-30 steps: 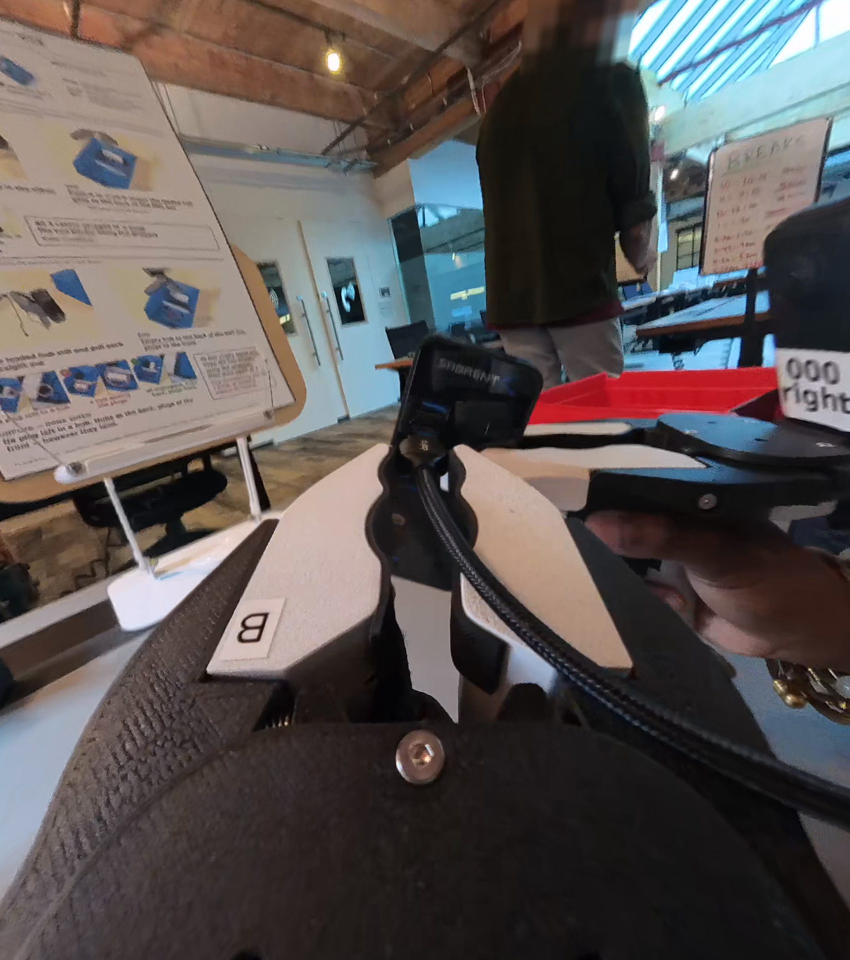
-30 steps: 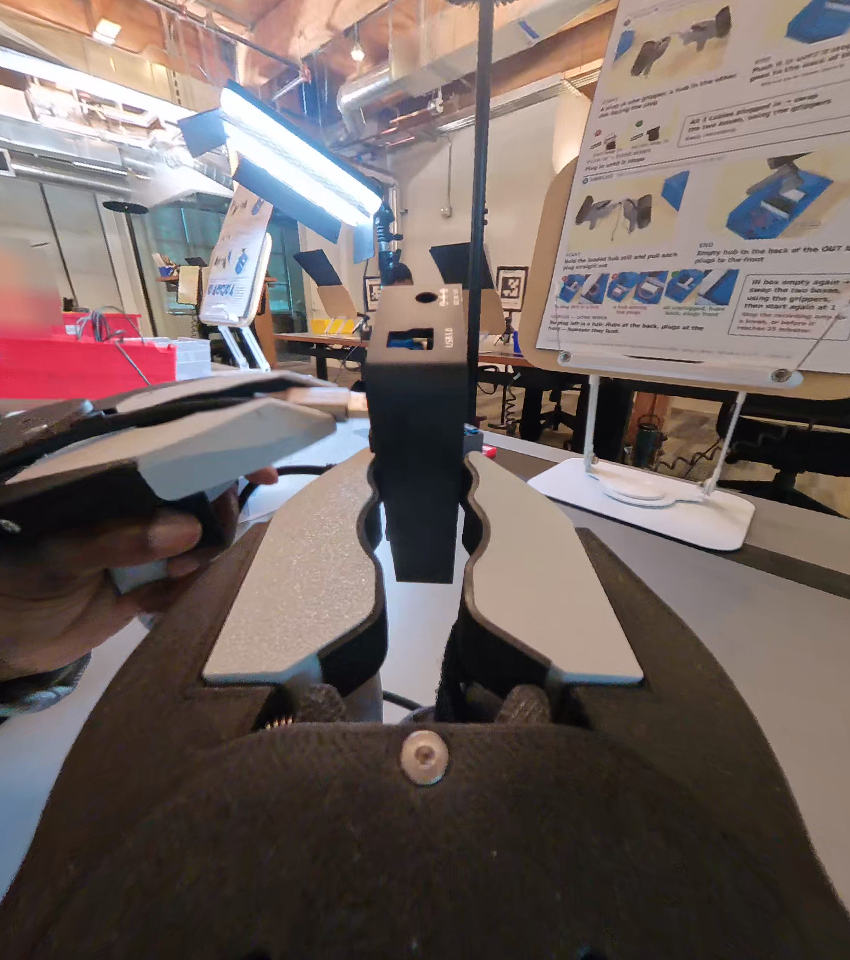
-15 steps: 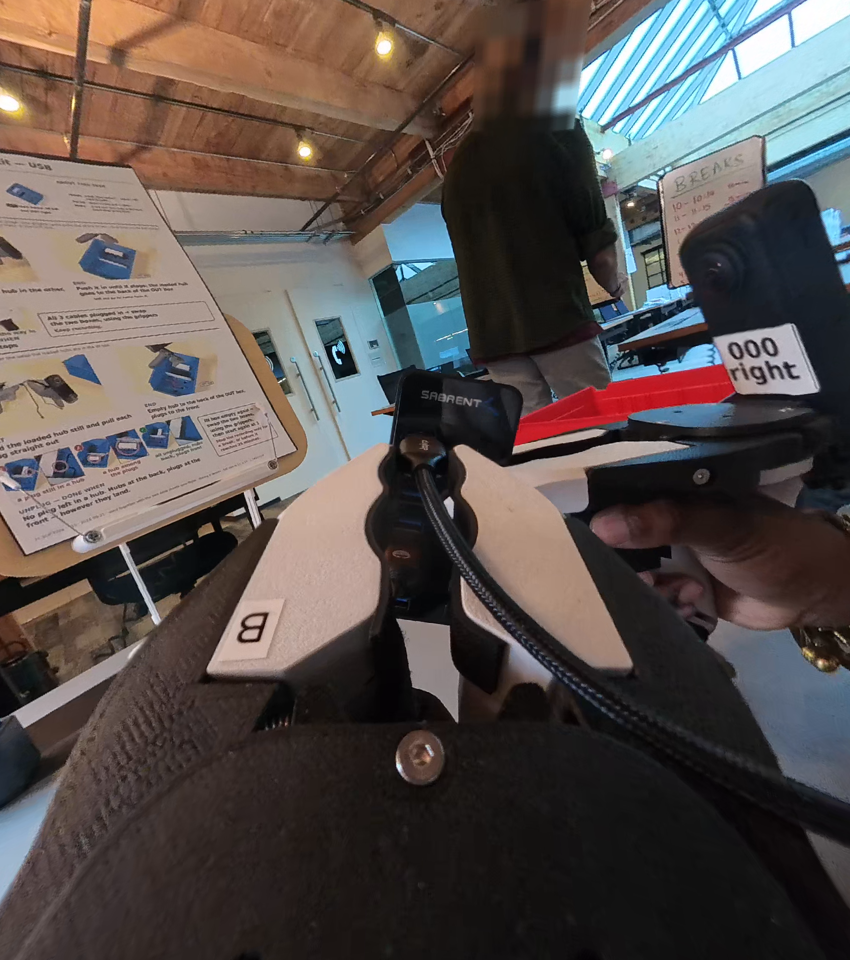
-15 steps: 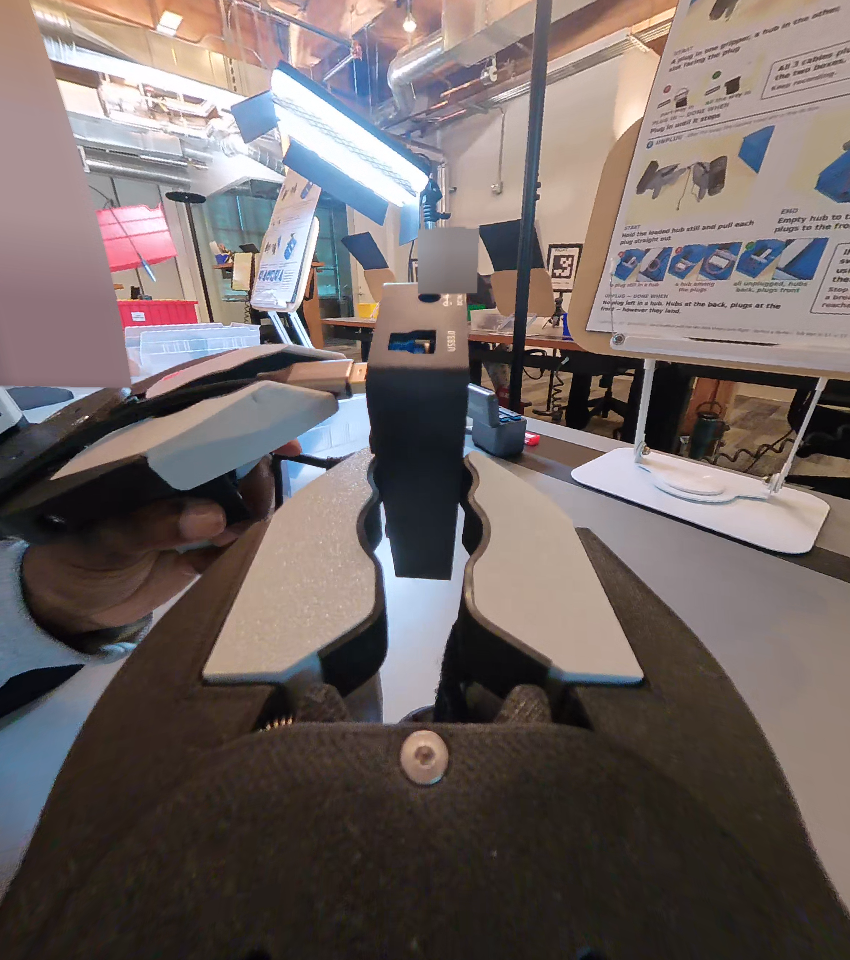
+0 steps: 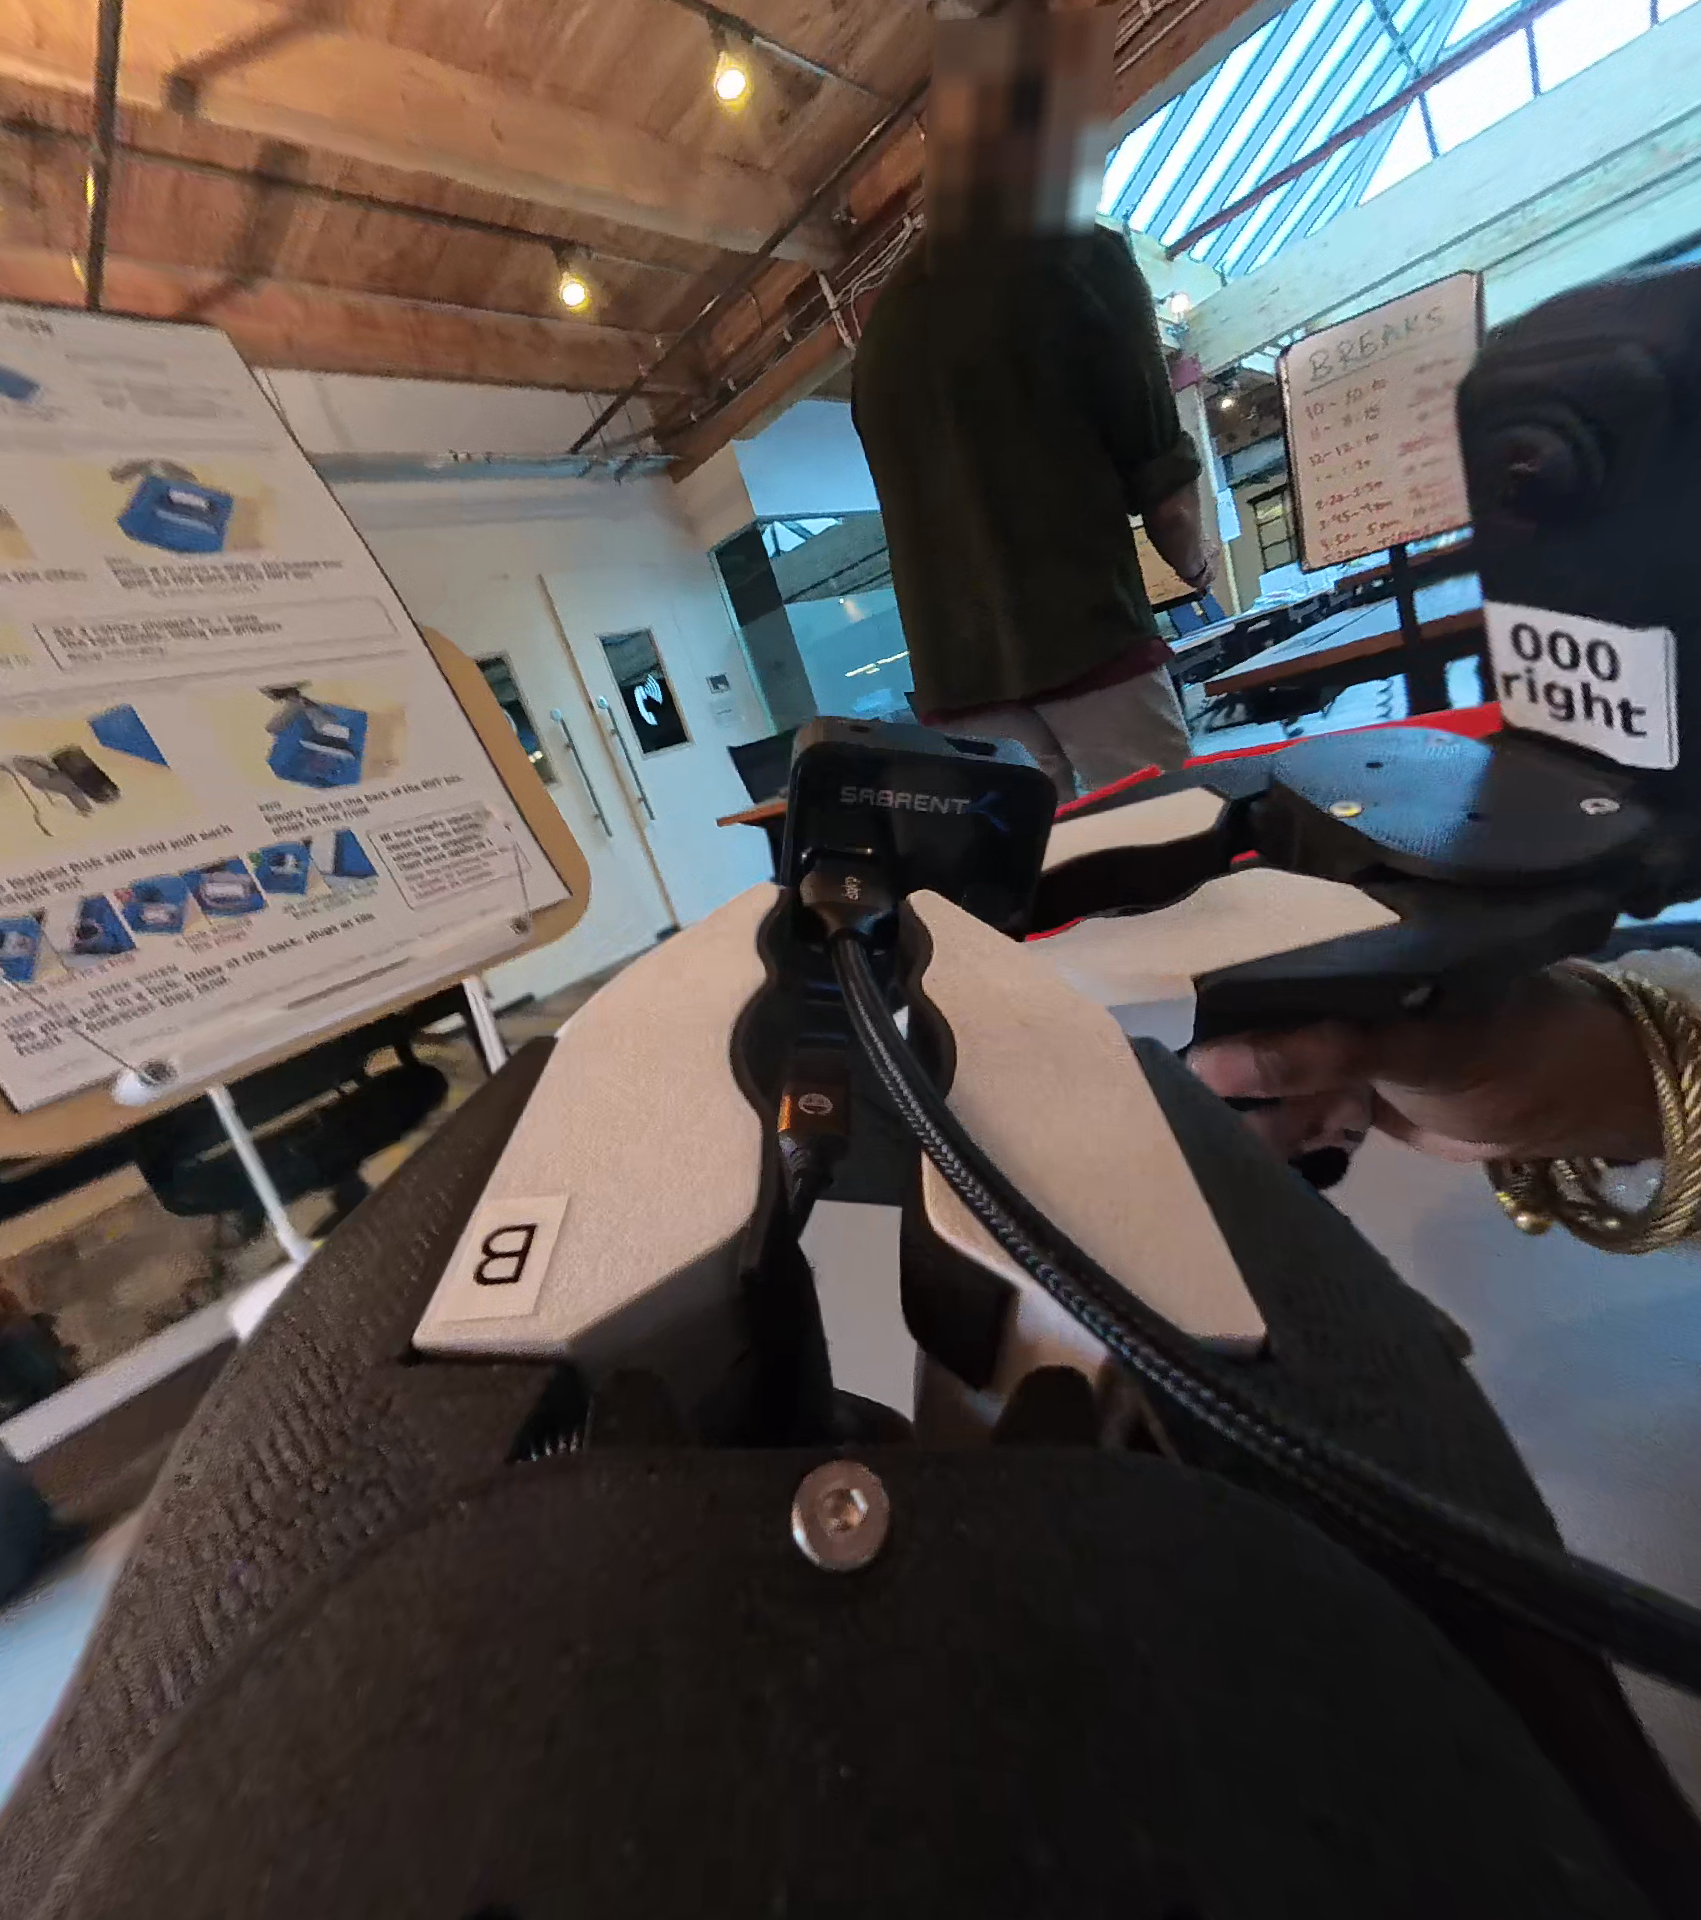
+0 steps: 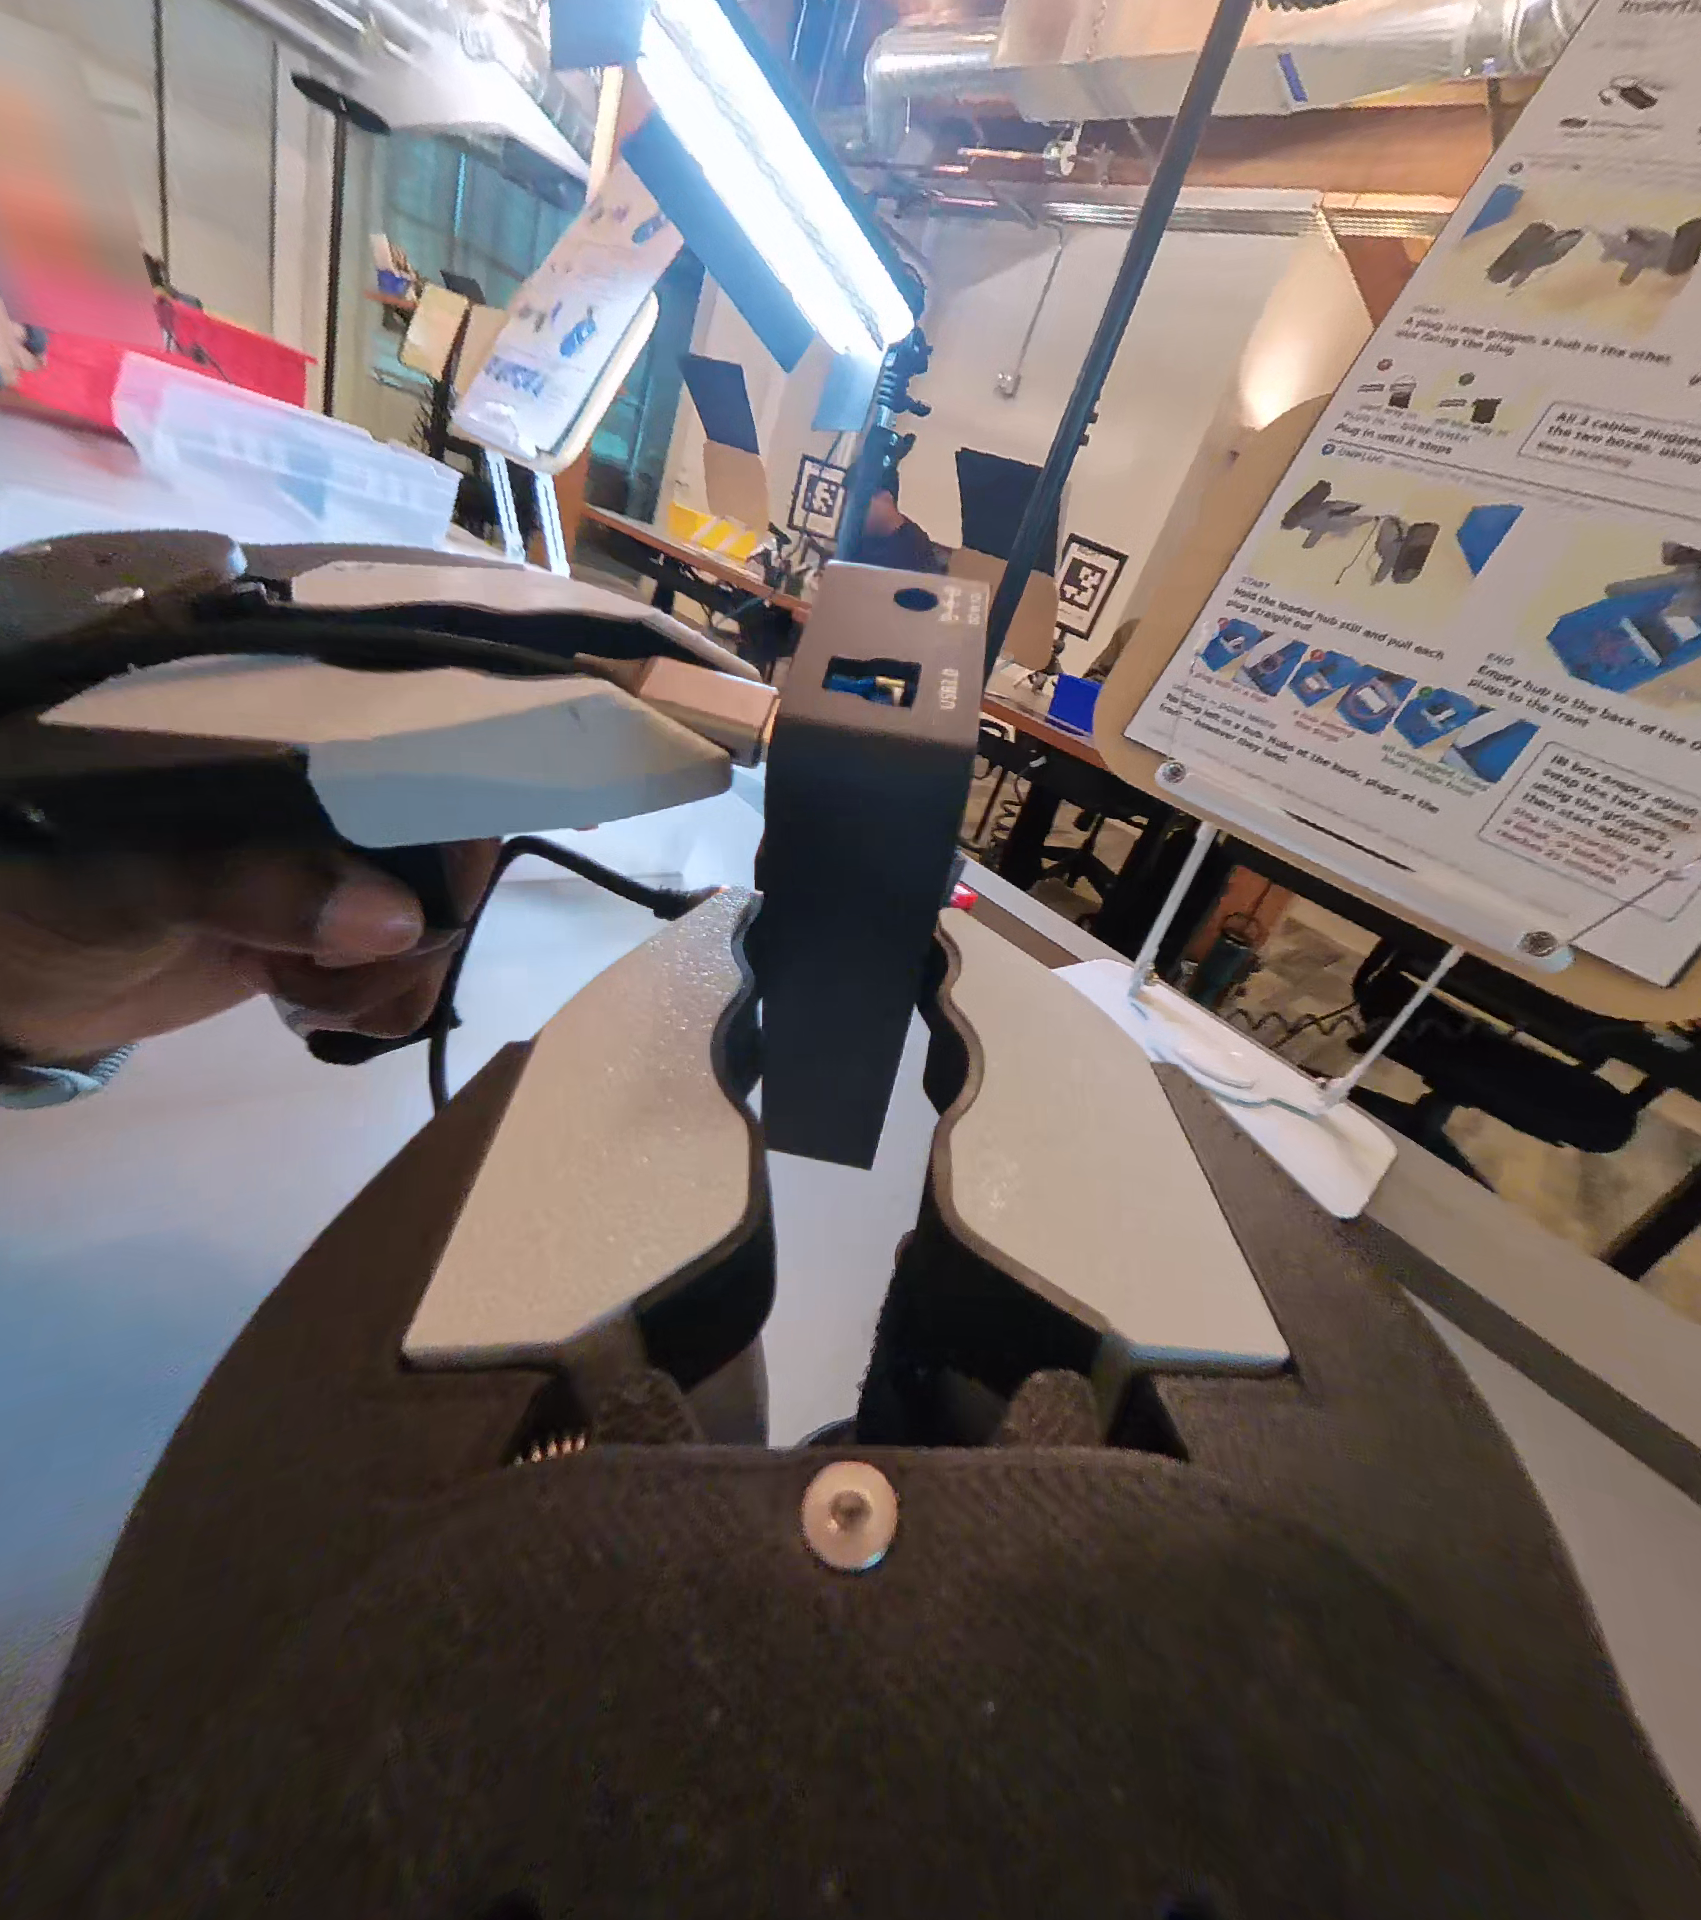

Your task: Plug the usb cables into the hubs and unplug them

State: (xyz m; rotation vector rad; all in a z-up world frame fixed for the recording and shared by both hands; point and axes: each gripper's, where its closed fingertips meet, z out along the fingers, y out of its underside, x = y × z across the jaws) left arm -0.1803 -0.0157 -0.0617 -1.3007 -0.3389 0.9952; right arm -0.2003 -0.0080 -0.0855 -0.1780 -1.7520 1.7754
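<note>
My right gripper (image 6: 841,935) is shut on a black USB hub (image 6: 867,831) and holds it upright above the table. A blue-lined port (image 6: 872,681) on its top end is empty. My left gripper (image 5: 843,920) is shut on a black USB plug (image 5: 841,894) with a braided cable (image 5: 1033,1195). The plug's metal end (image 6: 711,707) meets the hub's side. In the left wrist view the hub (image 5: 919,821) faces me, with the right gripper's fingers (image 5: 1220,925) behind it. A second plug with an orange ring (image 5: 810,1107) sits lower on the hub, and its thin cable (image 6: 607,878) hangs below.
An instruction board on a white stand (image 5: 150,675) is left of the left gripper; it also shows in the right wrist view (image 6: 1500,520). A person (image 5: 1022,499) stands behind. A whiteboard (image 5: 1376,416), a clear box (image 6: 285,457) and a light bar (image 6: 763,187) stand farther off. The grey table (image 6: 98,1351) lies below. Both grippers' tips are close together, under 4 cm apart.
Both grippers have lifted and tilted together, so the background has shifted. The plug stays in the left gripper's grasp and against the hub's side. The hub stays held.
</note>
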